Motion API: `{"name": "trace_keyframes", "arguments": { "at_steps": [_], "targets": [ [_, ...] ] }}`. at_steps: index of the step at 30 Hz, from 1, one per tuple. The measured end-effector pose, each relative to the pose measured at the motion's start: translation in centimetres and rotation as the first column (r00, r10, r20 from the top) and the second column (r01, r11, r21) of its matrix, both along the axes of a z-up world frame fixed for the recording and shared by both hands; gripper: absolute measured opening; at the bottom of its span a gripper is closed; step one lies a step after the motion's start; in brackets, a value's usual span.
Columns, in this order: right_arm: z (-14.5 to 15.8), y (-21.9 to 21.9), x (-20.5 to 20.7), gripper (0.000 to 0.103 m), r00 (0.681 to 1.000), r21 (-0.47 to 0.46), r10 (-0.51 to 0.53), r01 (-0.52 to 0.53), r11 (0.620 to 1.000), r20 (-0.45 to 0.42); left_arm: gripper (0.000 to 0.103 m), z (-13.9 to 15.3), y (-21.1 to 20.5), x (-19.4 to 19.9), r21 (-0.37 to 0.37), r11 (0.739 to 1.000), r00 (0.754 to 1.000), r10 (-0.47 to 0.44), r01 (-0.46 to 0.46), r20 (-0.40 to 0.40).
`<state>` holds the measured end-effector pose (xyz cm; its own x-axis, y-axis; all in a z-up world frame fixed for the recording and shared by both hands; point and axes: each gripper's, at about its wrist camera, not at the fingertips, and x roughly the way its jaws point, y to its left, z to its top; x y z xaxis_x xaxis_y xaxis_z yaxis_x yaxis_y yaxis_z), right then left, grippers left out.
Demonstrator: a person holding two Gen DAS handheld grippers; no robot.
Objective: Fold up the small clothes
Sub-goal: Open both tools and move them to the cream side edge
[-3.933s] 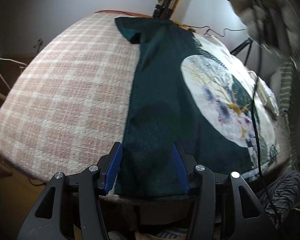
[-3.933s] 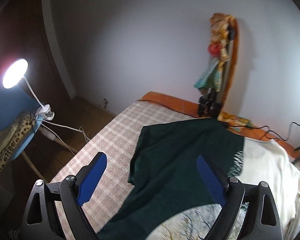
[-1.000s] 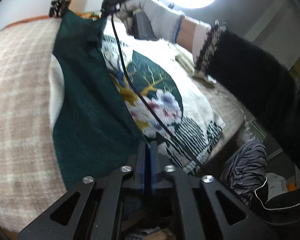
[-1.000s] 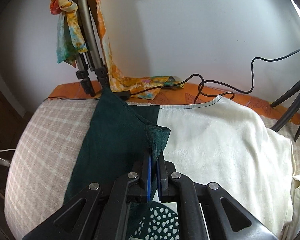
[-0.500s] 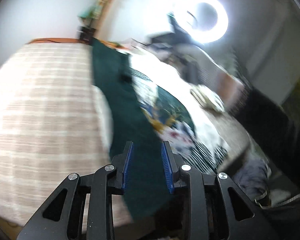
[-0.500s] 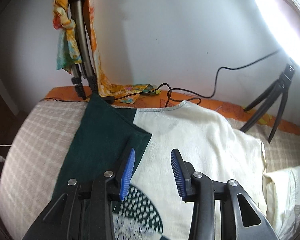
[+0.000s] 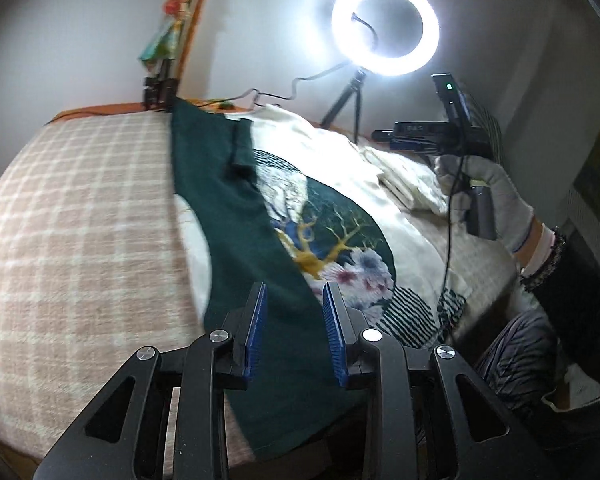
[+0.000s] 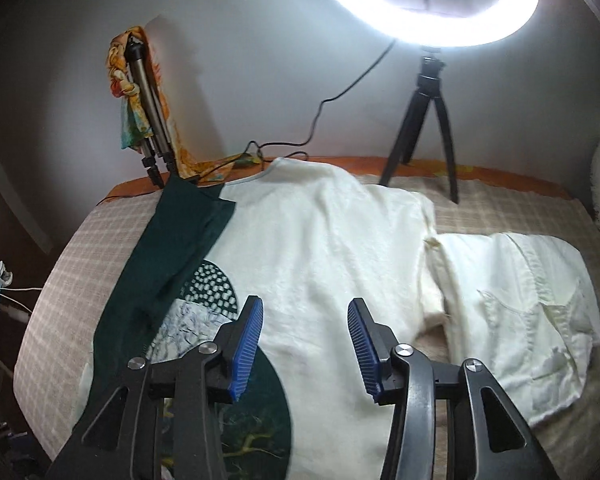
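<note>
Both grippers gape empty over the shirt [image 8: 320,248]: left gripper [image 7: 295,330] steady, right gripper [image 8: 304,344] just widening. Shirt's near hem cut off below; folded green sleeve [image 7: 240,184] motion-blurred.

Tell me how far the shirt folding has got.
Done: the shirt's green side panel lies folded inward over the print. In hand: nothing; left gripper and right gripper are both open, jaws just widened. Left: the cream sleeve side remains spread out.
</note>
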<state>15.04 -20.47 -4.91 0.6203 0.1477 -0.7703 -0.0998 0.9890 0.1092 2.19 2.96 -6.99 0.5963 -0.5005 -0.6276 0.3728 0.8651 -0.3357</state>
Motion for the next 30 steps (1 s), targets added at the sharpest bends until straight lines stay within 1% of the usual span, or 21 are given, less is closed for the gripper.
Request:
{"name": "trace_keyframes", "arguments": {
  "at_steps": [6, 8, 9, 10, 13, 15, 16, 17, 20, 21, 23, 26, 28, 30],
  "targets": [
    [0.4, -6.8, -2.5, 0.048, 0.997, 0.013, -0.073, 0.073, 0.997, 0.017, 0.027, -0.2, -4.4, -0.2, 0.062, 0.995, 0.997, -0.076, 0.074, 0.031],
    [0.6, -8.7, -3.2, 0.049, 0.996, 0.031, -0.091, 0.09, 0.995, 0.026, 0.033, 0.0, -6.1, -0.4, 0.074, 0.993, 0.994, -0.097, 0.093, 0.054],
    [0.6, -9.4, -3.4, 0.05, 0.995, 0.039, -0.099, 0.098, 0.994, 0.03, 0.043, 0.0, -6.8, -0.5, 0.074, 0.992, 0.993, -0.104, 0.099, 0.062],
    [0.7, -10.1, -3.6, 0.052, 0.994, 0.045, -0.108, 0.107, 0.993, 0.033, 0.048, 0.1, -7.8, -0.6, 0.07, 0.992, 0.991, -0.114, 0.109, 0.071],
    [0.6, -12.0, -4.3, 0.054, 0.991, 0.067, -0.127, 0.125, 0.99, 0.036, 0.048, 0.1, -11.3, -0.6, 0.075, 0.982, 0.981, -0.178, 0.172, 0.072],
    [0.6, -13.2, -4.6, 0.058, 0.99, 0.098, -0.137, 0.133, 0.986, 0.035, 0.048, 0.2, -13.5, -0.7, 0.091, 0.974, 0.973, -0.215, 0.207, 0.084],
    [0.6, -13.9, -4.8, 0.063, 0.99, 0.124, -0.135, 0.13, 0.984, 0.033, 0.048, 0.3, -14.9, -0.8, 0.098, 0.968, 0.967, -0.24, 0.231, 0.09],
    [0.6, -14.3, -4.9, 0.065, 0.991, 0.141, -0.131, 0.125, 0.982, 0.032, 0.048, 0.3, -16.2, -0.8, 0.1, 0.962, 0.96, -0.264, 0.255, 0.09],
    [0.5, -15.7, -5.2, 0.065, 0.992, 0.16, -0.124, 0.118, 0.98, 0.031, 0.048, -0.3, -20.5, -0.6, 0.093, 0.939, 0.939, -0.337, 0.331, 0.068],
    [0.6, -16.1, -5.3, 0.065, 0.992, 0.163, -0.123, 0.116, 0.98, 0.033, 0.048, -0.6, -21.4, -0.7, 0.098, 0.934, 0.934, -0.351, 0.344, 0.063],
    [0.7, -17.1, -5.5, 0.066, 0.992, 0.182, -0.123, 0.115, 0.977, 0.036, 0.048, -1.5, -24.3, -0.9, 0.123, 0.915, 0.918, -0.393, 0.385, 0.054],
    [1.0, -18.8, -5.8, 0.067, 0.989, 0.235, -0.141, 0.129, 0.963, 0.038, 0.05, -2.8, -27.9, -1.2, 0.182, 0.883, 0.893, -0.447, 0.434, 0.041],
    [1.3, -20.0, -5.8, 0.067, 0.986, 0.262, -0.16, 0.143, 0.954, 0.045, 0.051, -3.7, -30.0, -1.2, 0.243, 0.863, 0.886, -0.463, 0.443, 0.029],
    [1.4, -21.0, -5.6, 0.067, 0.984, 0.276, -0.172, 0.153, 0.949, 0.049, 0.051, -4.4, -31.3, -1.1, 0.284, 0.848, 0.883, -0.469, 0.447, 0.012]
  ]
}}
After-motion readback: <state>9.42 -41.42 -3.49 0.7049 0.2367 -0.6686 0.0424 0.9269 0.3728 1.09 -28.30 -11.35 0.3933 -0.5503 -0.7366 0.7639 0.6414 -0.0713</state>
